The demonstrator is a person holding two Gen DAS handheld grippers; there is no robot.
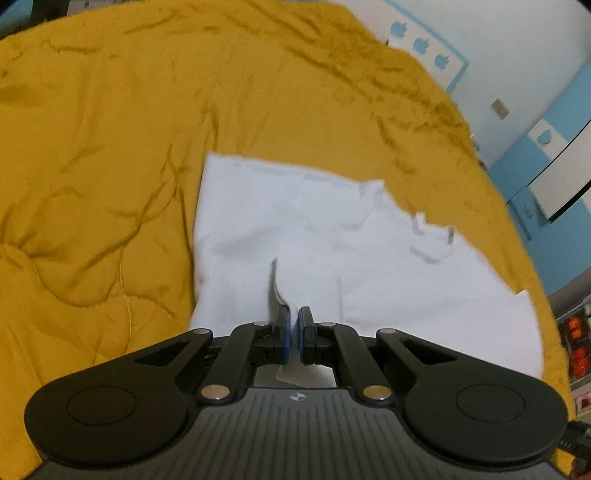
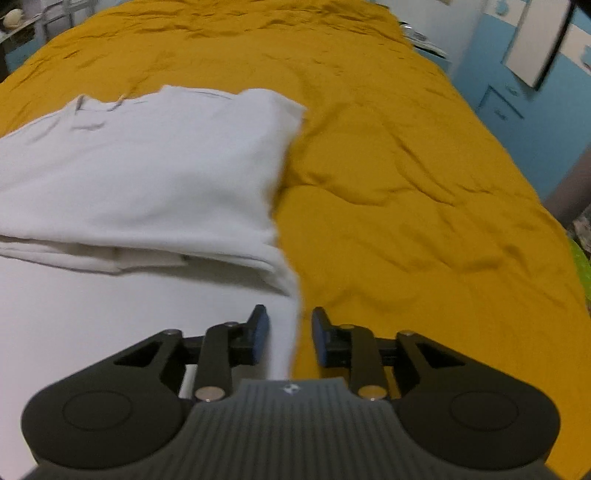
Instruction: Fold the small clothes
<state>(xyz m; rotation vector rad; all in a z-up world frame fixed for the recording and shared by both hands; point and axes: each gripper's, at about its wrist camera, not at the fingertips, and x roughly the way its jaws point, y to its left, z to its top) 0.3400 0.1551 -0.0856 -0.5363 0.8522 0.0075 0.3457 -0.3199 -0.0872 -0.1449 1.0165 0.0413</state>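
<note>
One white garment (image 2: 140, 166) lies partly folded on the mustard quilt (image 2: 406, 184). Left gripper (image 1: 294, 332) jaws pinch a raised fold of it; right gripper (image 2: 290, 332) jaws stand apart, straddling its edge.

Garment (image 2: 140, 173) on quilt (image 2: 406, 184), left of centre.

This is a bedroom in a home. A wide bed fills the room's middle, spread with a rumpled mustard-yellow quilt (image 2: 406, 166), its stitched seams puckering the cloth. On the right stand blue and white walls (image 1: 498, 29) with a row of blue apple-shaped cutouts (image 1: 421, 45), and a wall switch plate (image 1: 499, 108). A blue cabinet with drawers (image 2: 502, 107) sits at the far right.
</note>
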